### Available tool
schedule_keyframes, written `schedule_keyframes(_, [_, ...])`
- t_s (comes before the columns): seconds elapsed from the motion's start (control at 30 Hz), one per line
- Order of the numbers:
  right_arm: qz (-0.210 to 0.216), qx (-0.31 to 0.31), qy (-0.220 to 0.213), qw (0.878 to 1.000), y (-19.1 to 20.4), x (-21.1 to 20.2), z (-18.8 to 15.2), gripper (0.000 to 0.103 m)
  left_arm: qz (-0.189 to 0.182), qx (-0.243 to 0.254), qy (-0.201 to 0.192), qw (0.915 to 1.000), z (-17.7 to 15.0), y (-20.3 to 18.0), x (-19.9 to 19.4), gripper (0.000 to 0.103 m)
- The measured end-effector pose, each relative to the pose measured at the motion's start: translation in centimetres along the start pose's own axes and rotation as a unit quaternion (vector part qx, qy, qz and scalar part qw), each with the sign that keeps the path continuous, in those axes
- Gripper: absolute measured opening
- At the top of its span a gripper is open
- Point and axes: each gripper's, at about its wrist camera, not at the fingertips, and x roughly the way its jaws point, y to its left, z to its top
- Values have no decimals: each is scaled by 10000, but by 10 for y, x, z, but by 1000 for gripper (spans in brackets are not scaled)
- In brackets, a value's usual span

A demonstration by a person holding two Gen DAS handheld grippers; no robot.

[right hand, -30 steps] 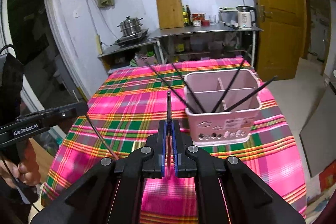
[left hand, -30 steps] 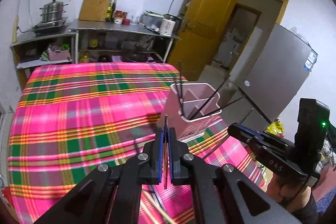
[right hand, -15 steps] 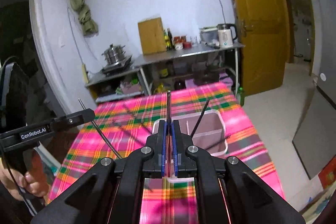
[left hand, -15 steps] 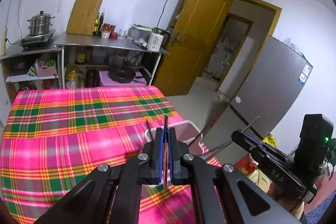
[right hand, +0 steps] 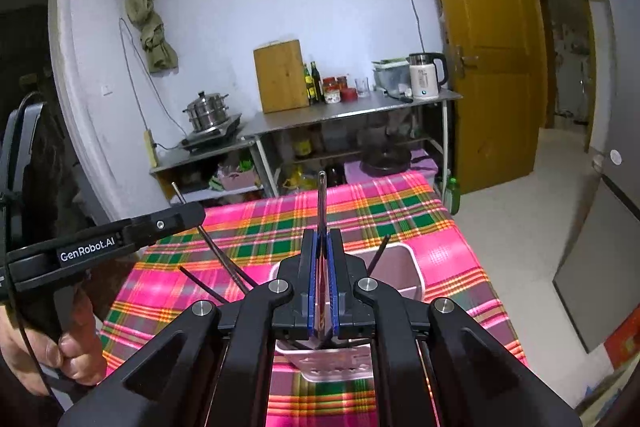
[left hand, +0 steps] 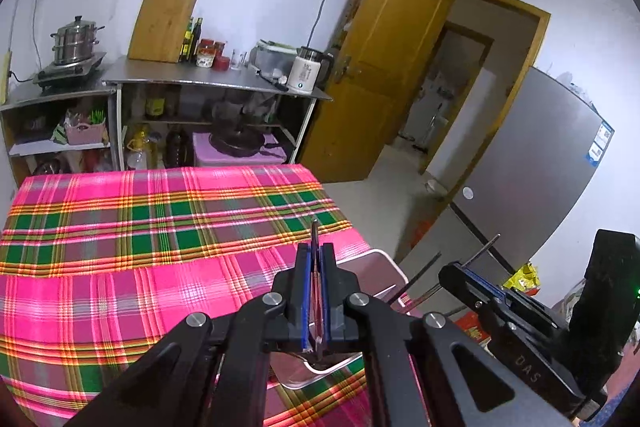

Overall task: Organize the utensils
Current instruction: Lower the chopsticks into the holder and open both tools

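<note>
Plaid pink-and-green tablecloth [right hand: 400, 211] covers the table in a small kitchen, steel shelving against the far wall. Just under both grippers stands a pale pink utensil holder [right hand: 404, 275], dark chopsticks leaning out of it. Left gripper [left hand: 316, 287] pinches a thin reddish chopstick [left hand: 315, 239] between fingers pressed nearly together, its long axis running forward along them and its lower end over the holder's opening. Right gripper [right hand: 323, 279] clamps a similar chopstick [right hand: 322, 195] the same way, directly above the holder. Each stick appears poised for a drop straight down; the right gripper sits more squarely over the holder, and looks nearer to releasing.
</note>
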Motion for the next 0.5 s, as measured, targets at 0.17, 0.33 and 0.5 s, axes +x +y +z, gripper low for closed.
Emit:
schedule_keyframes(0.17, [-29, 8, 220, 9998, -6, 18, -11, 5, 49, 32, 180, 9998, -14, 6, 20, 4])
schedule_keyframes(0.33, [0, 12, 468, 9989, -8, 33, -22, 5, 24, 119, 342, 9993, -26, 7, 31, 4])
schedule_keyframes(0.5, [2, 27, 609, 9981, -9, 38, -26, 5, 16, 176, 364, 9992, -27, 6, 28, 5])
